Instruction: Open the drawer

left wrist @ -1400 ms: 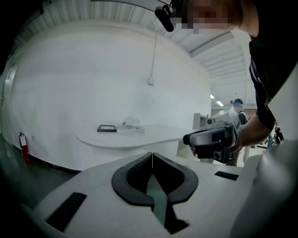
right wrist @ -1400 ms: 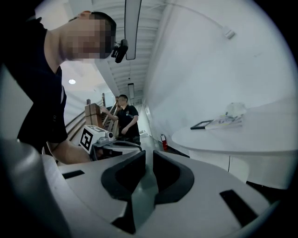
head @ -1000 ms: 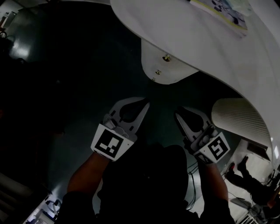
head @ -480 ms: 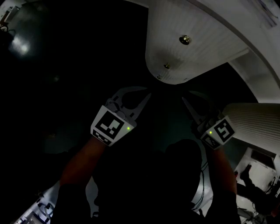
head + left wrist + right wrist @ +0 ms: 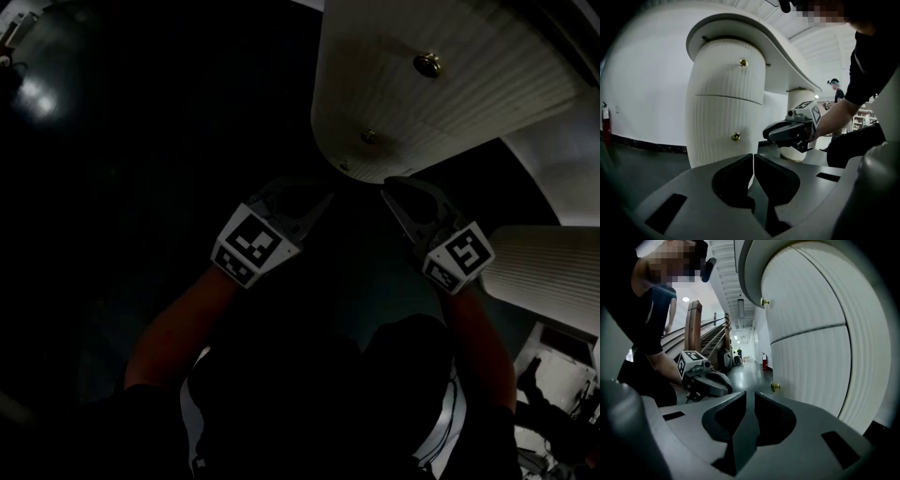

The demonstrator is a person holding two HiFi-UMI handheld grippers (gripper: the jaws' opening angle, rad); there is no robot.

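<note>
Looking down from the head view, the ribbed white cabinet (image 5: pixel 450 103) curves across the top right, its upper knob (image 5: pixel 429 64) and lower knob (image 5: pixel 369 136) catching the light above a very dark floor (image 5: pixel 141 141). The left gripper (image 5: pixel 314 199) and right gripper (image 5: pixel 392 192) sit side by side just below the cabinet's rounded edge, both aimed at it, but it is too dim here to read the jaws. Over to the left gripper view, and it is clear: the jaws are clenched tip to tip with nothing between them. The cabinet stands straight ahead and apart from them, with the upper drawer (image 5: pixel 726 70) and lower drawer (image 5: pixel 717 124) both flush and closed, split by a thin seam. The lower knob sits just above and left of the jaw tips. The right gripper hovers in from the right, short of the cabinet, and a fire extinguisher (image 5: pixel 604 124) stands against the far left wall. In the right gripper view, the jaws are drawn together to a sliver, gripping nothing. The cabinet fills the right side, the lower knob sits just above and right of the tips, the left gripper floats at the left, and a staircase (image 5: pixel 701 333) rises behind.
</note>
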